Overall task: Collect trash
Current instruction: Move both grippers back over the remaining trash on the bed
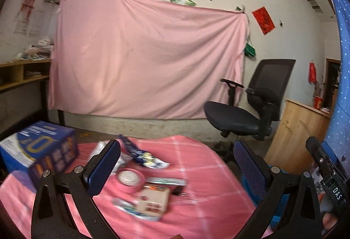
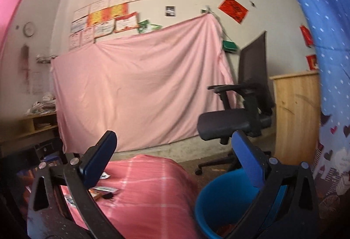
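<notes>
The left gripper point(image 1: 177, 164) stands with its jaws spread as wide as they go, nothing between them and touching nothing; it hangs above the pink checked tablecloth point(image 1: 210, 175), which serves as the landmark here. The right gripper point(image 2: 175, 160) is likewise fully spread and empty, raised over the right end of the same cloth.

In the left wrist view, going left to right across the cloth: one blue carton point(image 1: 37, 149) sits on its left edge, its print too blurred to read. Near the cloth's middle lies the trash: a crumpled blue-and-white wrapper point(image 1: 142, 157), one round pink-rimmed lid or tin point(image 1: 129, 180), a flat green-and-white packet point(image 1: 167, 181), a small box with red print point(image 1: 154, 199) and another wrapper point(image 1: 125, 206) tucked under it. No label on these can be read. At the far right, beside the cloth, part of the other gripper point(image 1: 328, 175) shows, with the letters "DAS" on it.

In the right wrist view, a few wrappers point(image 2: 102, 191) lie on the cloth's left part; their count is unclear. Just right of the cloth stands one blue bin point(image 2: 221, 201), with something reddish at its bottom. Behind the cloth stands one black office chair point(image 1: 251, 105), before a pink sheet point(image 1: 148, 57) hung on the wall.
</notes>
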{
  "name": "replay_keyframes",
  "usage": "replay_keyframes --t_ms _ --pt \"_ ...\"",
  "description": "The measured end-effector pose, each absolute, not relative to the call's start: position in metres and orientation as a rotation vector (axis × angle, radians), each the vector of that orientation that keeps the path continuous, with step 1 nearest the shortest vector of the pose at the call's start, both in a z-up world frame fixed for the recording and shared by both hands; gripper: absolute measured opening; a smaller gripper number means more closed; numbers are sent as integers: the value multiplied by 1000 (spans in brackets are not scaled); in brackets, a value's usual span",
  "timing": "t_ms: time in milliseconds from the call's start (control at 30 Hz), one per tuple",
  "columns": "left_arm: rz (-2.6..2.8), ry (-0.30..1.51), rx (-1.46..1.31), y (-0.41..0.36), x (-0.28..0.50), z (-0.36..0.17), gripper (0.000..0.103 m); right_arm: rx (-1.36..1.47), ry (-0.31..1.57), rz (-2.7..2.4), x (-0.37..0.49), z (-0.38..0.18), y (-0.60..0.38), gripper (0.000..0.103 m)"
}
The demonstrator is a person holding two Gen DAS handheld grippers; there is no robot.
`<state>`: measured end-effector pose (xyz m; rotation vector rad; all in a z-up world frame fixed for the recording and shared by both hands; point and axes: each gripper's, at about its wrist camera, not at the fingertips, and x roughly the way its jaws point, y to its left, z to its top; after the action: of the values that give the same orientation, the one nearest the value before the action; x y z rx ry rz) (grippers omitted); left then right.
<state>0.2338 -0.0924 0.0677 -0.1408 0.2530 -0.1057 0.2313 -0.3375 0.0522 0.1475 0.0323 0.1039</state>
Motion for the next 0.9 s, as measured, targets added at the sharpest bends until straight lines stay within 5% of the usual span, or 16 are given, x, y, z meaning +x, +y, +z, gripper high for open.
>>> replay_keyframes --t_ms 333,800,900 --pt "15 236 -119 -34 210 46 101 36 46 211 240 48 -277 103" --pt "-23 450 -138 -10 233 -5 101 -77 331 314 288 7 -232 103" --pt "-54 506 -161 -9 240 -12 100 -97 401 334 300 -3 -226 95"
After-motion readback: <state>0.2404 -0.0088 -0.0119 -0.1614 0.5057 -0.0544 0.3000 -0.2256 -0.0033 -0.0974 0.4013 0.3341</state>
